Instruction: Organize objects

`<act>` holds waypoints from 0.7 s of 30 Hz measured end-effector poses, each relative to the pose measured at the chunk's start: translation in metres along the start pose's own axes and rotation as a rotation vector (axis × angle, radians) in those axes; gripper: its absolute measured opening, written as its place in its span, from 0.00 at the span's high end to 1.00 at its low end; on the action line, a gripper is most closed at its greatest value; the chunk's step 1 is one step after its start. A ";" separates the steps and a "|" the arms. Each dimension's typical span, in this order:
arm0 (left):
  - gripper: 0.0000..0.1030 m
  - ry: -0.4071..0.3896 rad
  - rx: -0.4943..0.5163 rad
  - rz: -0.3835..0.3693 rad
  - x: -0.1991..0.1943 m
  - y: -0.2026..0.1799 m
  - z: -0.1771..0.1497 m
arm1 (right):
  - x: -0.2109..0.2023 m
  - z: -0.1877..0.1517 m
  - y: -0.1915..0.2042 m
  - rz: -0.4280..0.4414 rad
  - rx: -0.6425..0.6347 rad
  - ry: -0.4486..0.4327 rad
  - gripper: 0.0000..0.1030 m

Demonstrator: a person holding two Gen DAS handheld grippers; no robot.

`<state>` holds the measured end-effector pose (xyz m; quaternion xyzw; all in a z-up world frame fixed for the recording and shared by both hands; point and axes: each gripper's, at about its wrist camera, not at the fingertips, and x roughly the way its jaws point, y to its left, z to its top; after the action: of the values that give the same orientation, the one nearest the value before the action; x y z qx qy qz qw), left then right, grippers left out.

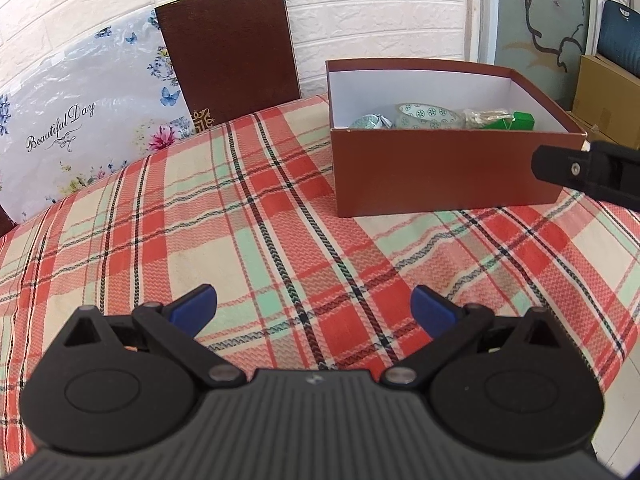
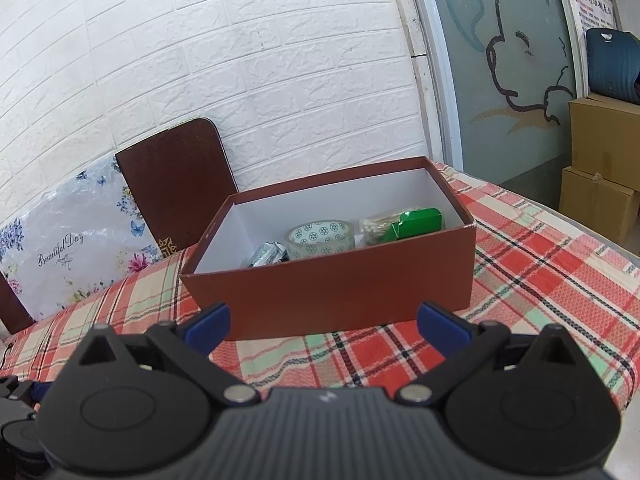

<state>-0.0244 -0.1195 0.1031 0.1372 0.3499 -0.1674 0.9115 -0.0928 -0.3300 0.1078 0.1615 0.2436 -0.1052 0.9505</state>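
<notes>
A brown open box (image 1: 440, 172) (image 2: 340, 292) with a white inside stands on the plaid tablecloth (image 1: 240, 220) (image 2: 540, 272). Inside it lie a roll of patterned tape (image 1: 430, 115) (image 2: 320, 238), a green carton (image 1: 518, 120) (image 2: 418, 222), a bag of cotton swabs (image 2: 376, 227) and a silvery packet (image 1: 366, 122) (image 2: 267, 255). My left gripper (image 1: 314, 308) is open and holds nothing, low over the cloth to the box's front left. My right gripper (image 2: 323, 322) is open too, just before the box's near wall. Its black body (image 1: 592, 172) shows at the right edge of the left wrist view.
A dark brown chair back (image 1: 228, 52) (image 2: 176, 184) and a floral cushion (image 1: 80, 120) (image 2: 72, 248) stand against the white brick wall behind the table. Cardboard boxes (image 2: 604, 168) are stacked on the floor at the right, beside a glass door (image 2: 500, 60).
</notes>
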 end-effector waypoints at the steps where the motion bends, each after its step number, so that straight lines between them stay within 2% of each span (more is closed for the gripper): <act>1: 0.00 0.002 0.002 -0.001 0.001 0.000 0.000 | 0.000 0.000 0.000 0.000 -0.001 -0.001 0.00; 21: 0.00 0.047 0.000 -0.028 0.010 -0.001 -0.003 | 0.006 -0.001 -0.004 -0.005 0.000 0.013 0.00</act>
<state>-0.0197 -0.1218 0.0944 0.1361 0.3729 -0.1770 0.9006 -0.0889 -0.3338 0.1032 0.1614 0.2500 -0.1063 0.9488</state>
